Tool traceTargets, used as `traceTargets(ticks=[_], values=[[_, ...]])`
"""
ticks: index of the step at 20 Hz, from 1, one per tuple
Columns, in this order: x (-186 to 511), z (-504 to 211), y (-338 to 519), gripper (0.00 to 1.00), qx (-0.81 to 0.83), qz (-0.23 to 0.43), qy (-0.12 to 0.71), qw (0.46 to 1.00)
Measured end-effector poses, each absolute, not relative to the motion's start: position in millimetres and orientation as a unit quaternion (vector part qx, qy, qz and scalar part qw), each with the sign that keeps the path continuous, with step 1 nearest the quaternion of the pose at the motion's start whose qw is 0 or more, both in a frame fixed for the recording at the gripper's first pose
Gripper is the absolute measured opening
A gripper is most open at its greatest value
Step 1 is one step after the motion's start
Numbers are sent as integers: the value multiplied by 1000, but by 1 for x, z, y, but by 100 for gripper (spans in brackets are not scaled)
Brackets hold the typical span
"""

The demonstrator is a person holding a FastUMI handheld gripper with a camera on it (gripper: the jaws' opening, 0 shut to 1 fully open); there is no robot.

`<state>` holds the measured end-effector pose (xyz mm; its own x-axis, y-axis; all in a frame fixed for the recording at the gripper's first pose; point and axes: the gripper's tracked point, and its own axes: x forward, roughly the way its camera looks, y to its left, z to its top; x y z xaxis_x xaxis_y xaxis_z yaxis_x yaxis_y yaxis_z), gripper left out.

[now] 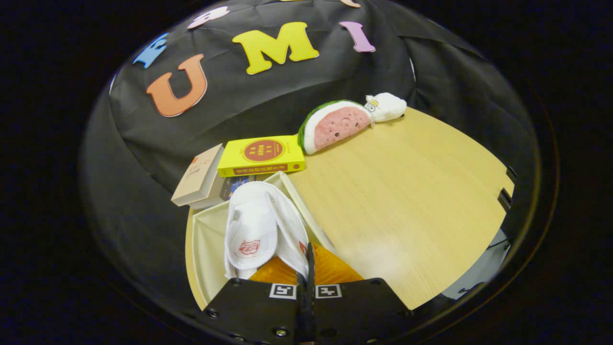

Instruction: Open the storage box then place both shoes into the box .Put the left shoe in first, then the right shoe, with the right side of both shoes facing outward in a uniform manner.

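Shoes are the point of this job, and both soft white fabric slippers already sit inside the open cream-coloured storage box (201, 239), which lies on the pale wood-grain surface (407, 201) just ahead of the fingers and a little to their left. The nearer white slipper with a red emblem on its toe (251, 237) lies top side up, its toe end pointing back toward the fingers; the second white slipper (292, 225) stands on its edge against the box's right wall, just beyond the fingertips, with a small red mark showing near its lower end. They are packed side by side, which I judge is how the task's uniform facing is meant to be met, though I cannot tell from here which sides face outward.

An orange ribbed sheet (330, 270) lies right under the fingertips at the box's near end; what it is I cannot tell.

The gripper (309, 261) has its fingers drawn together with no gap showing, and nothing is held between them. They point down and forward at the near corner of the box, tilted steeply, so the hand is above the box looking along it.

Beyond the box, a yellow hardback book with a red disc on its cover (262, 155) rests on a beige paperback (198, 177). Farther off lie a plush watermelon slice (335, 124) and a small white plush toy (387, 106), well apart from the fingers
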<state>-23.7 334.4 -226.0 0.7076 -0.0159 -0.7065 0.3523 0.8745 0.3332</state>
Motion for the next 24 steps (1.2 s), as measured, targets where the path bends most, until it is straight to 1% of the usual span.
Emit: traceTargets(ticks=[1,3,8,10,15,19,24], values=[[-25,-229,342,0,226,-90,372,896],[-25,-224,359,21,218,-46,376,899],[-37,-186,361,95,154,-1,334,930],[-43,-165,348,96,133,10,308,942],[-57,-115,294,96,89,12,244,966],[-73,-61,235,96,65,-12,167,984],[-104,-19,186,96,71,-13,128,989]])
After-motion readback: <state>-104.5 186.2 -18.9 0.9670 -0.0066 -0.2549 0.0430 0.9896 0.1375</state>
